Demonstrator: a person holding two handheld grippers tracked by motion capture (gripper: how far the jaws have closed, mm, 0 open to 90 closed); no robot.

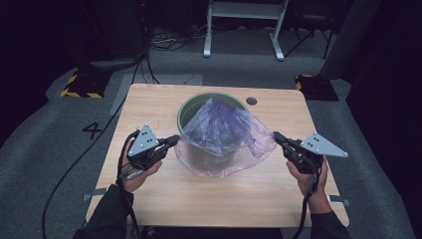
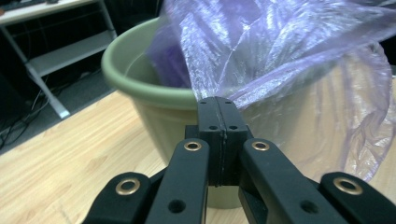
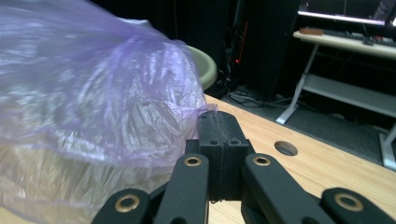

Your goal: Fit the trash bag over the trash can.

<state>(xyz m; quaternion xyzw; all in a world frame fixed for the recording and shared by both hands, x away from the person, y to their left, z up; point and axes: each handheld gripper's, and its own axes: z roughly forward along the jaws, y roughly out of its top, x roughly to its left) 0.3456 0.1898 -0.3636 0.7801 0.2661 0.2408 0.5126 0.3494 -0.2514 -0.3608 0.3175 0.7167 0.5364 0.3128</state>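
A thin purple plastic bag is draped over a green pot at the middle of the wooden table, stretched out to both sides. My left gripper is shut on the bag's left edge beside the pot. My right gripper is shut on the bag's right edge. In the left gripper view the closed jaws pinch the film in front of the pot's rim. In the right gripper view the closed jaws hold a corner of the bag, with the pot's rim behind it.
A round hole sits in the table behind the pot. Beyond the table stand a white desk frame and two yellow-and-black striped bases. Cables trail from both grippers over the table's near edge.
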